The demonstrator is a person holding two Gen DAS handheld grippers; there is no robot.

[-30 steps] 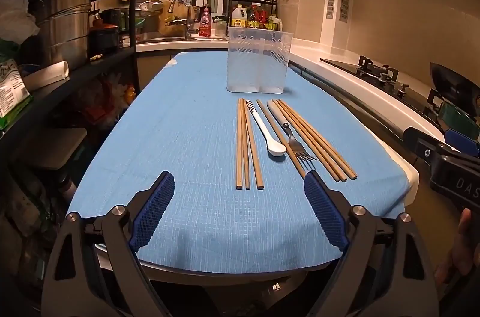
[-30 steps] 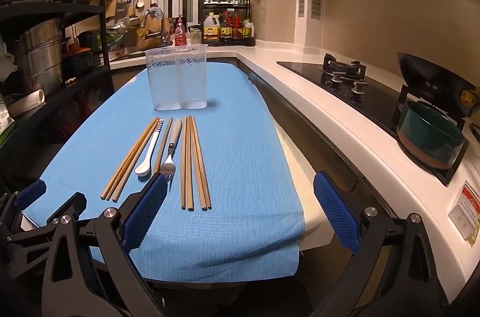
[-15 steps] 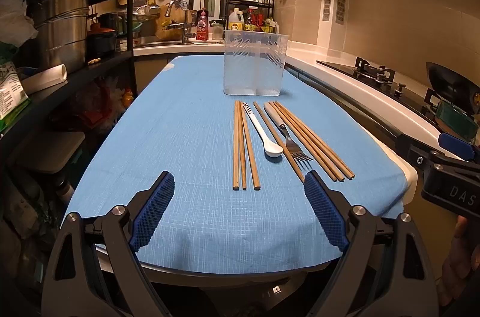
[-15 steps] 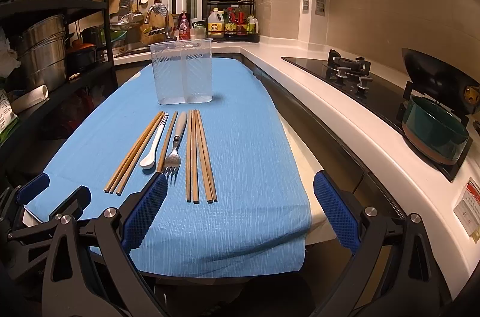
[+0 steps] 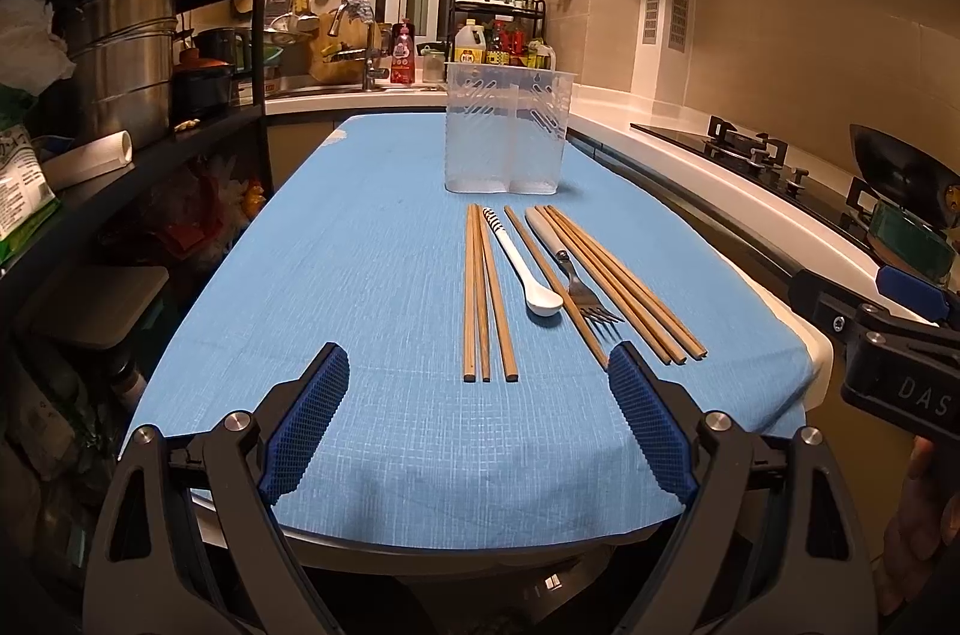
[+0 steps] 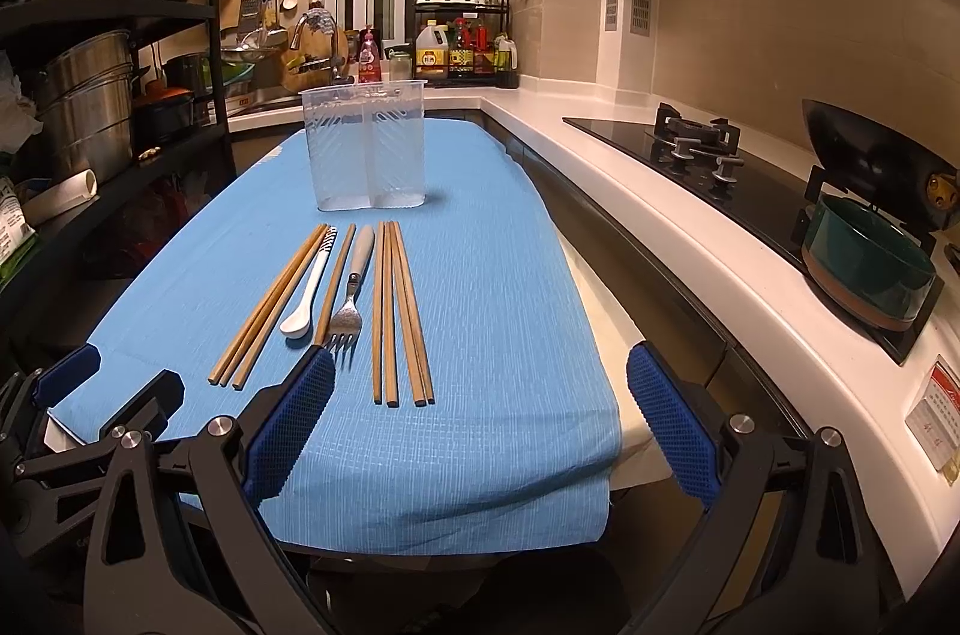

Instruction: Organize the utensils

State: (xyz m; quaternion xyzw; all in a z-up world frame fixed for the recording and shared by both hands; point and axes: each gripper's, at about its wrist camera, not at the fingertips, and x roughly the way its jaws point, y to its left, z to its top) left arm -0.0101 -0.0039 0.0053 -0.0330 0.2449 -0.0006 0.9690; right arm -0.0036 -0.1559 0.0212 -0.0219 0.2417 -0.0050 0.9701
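Both tools hang released at the near edge of the table (image 5: pixel 252 275), the left tool (image 5: pixel 477 425) and the right tool (image 6: pixel 480 422) each with its blue pads spread wide and nothing between them. Over the last second both views have edged in toward the blue cloth, and the row of utensils now sits a little larger and lower in frame; nothing on the cloth has shifted.

The utensils lie side by side, handles pointing away toward the clear holder (image 5: pixel 507 131). From the left: three chopsticks (image 5: pixel 478 299), a white spoon (image 5: pixel 528 269) with its bowl nearest the camera, one lone chopstick (image 5: pixel 543 269), a fork (image 5: pixel 576 275) with a grey handle and tines toward the near edge, then a further bundle of chopsticks (image 5: pixel 630 287). The holder stands upright just beyond their far ends, its two compartments showing nothing inside.

That closing approach suggests sorting has not started and a first pick is near. In the right view the fork's tines (image 6: pixel 342 335) sit just beyond the left pad, so the fork or the neighbouring chopsticks look the likeliest first grasp. Thin sticks lying flat and touching may be hard to lift singly.
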